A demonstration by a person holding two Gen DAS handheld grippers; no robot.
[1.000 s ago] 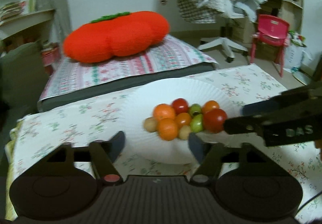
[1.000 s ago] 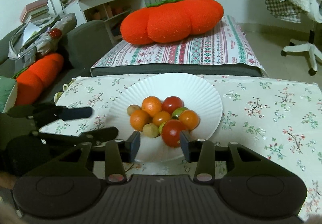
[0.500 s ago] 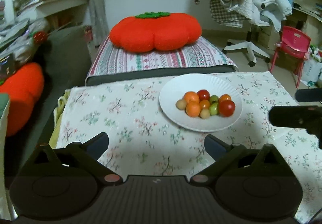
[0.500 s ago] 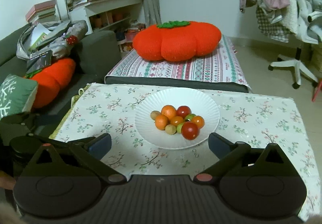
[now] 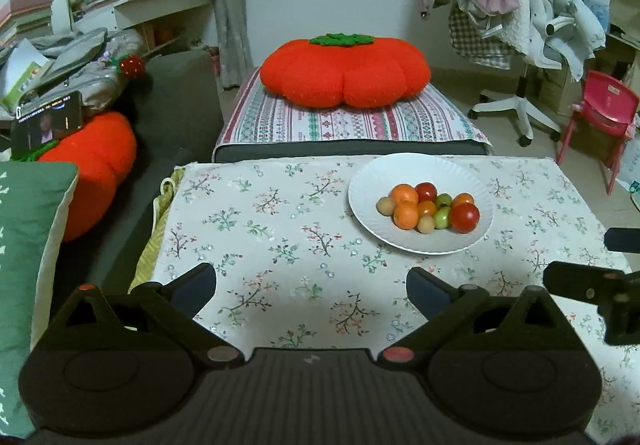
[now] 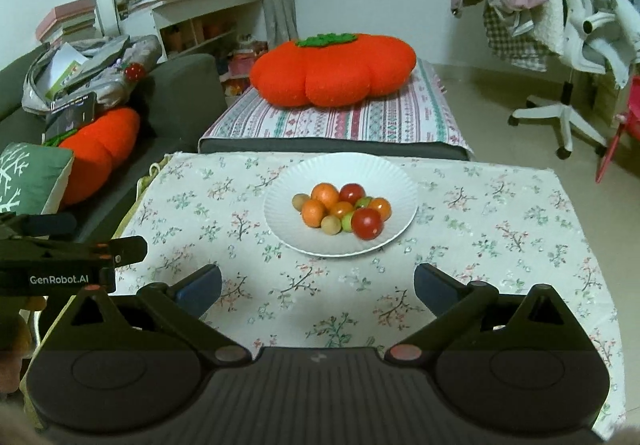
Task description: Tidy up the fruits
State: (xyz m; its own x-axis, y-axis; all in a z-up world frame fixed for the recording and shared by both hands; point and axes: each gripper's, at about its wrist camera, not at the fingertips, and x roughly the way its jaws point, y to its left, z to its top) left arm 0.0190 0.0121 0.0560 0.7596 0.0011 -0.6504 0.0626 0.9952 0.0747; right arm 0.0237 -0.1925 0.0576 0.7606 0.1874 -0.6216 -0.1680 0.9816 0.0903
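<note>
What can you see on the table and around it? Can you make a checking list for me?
Surface: table under a flowered cloth, nothing spilled.
Job's things: white plate holds all the fruits in one heap: two oranges, red tomatoes, small green and tan ones. None lies on the cloth.
Clutter: nothing seen on the table besides the plate.
Grippers: left hand-held gripper and right hand-held gripper both open, nothing between the jaws, both back from the plate. Their jaws have just been opening.
Cables: nothing seen.
Surroundings: tomato cushion on a striped bench, sofa with bags, clothes on a chair.
</note>
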